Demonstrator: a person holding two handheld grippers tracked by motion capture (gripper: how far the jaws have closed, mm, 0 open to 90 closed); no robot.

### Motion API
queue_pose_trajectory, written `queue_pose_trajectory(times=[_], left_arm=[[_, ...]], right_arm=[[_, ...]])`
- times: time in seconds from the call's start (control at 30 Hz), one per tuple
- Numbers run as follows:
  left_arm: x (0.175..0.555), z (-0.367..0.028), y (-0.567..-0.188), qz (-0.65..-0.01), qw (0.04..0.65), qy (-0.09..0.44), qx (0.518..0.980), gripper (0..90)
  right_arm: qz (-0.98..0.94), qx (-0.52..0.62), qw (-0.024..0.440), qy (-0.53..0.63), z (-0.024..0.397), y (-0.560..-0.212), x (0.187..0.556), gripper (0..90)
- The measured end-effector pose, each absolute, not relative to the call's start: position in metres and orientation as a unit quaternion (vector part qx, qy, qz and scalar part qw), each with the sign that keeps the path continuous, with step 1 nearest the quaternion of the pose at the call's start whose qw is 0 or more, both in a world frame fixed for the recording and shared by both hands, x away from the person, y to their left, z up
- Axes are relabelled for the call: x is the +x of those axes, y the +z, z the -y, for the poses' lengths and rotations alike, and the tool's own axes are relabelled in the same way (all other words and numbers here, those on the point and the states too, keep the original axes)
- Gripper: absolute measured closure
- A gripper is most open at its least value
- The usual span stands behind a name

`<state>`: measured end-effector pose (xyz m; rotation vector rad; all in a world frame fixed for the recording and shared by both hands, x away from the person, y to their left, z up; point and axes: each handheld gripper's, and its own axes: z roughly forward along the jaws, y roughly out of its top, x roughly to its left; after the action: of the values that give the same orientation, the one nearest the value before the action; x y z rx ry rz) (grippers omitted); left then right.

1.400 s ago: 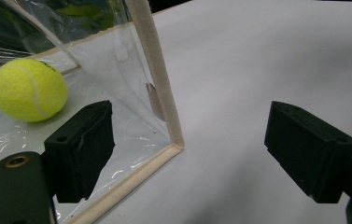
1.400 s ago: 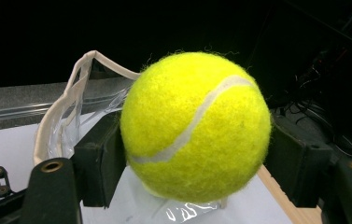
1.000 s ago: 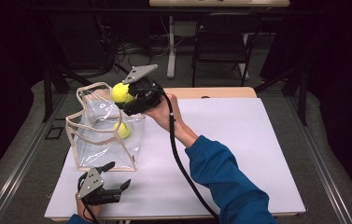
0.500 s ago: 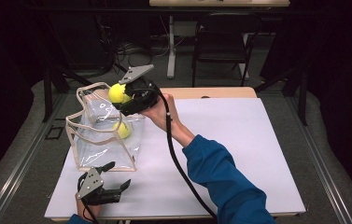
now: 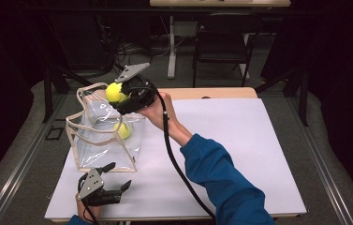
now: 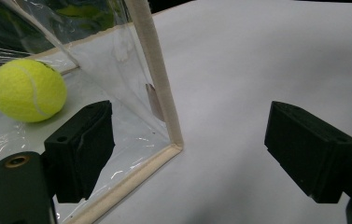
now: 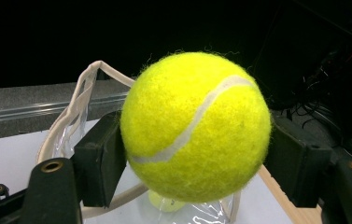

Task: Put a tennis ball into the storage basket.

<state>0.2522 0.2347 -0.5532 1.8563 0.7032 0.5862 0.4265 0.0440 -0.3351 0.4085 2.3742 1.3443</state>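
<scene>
Holding: right gripper (image 5: 123, 95) jaws clamp a tennis ball (image 5: 114, 92) over the clear bag's (image 5: 100, 140) open top
Change: barely any since a second ago
In bag: second ball (image 5: 123, 130)
Left gripper (image 5: 113, 179): jaws open, idle on bench (image 5: 239, 154)
Next: likely drop

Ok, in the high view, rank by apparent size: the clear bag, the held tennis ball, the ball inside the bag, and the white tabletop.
1. White tabletop.
2. Clear bag.
3. Held tennis ball, clamped in the right gripper.
4. Ball inside the bag.

The two balls look near alike; the held one sits higher, nearer the camera, so their order is unsure.
</scene>
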Motion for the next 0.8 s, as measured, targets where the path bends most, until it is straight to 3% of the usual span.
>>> queue_pose_trajectory(times=[0.8], left_arm=[[0.252, -0.234, -0.553, -0.289, 0.509, 0.244, 0.773, 16.0]], right_arm=[[-0.849, 0.142, 0.188, 0.473, -0.056, -0.336, 0.428, 26.8]])
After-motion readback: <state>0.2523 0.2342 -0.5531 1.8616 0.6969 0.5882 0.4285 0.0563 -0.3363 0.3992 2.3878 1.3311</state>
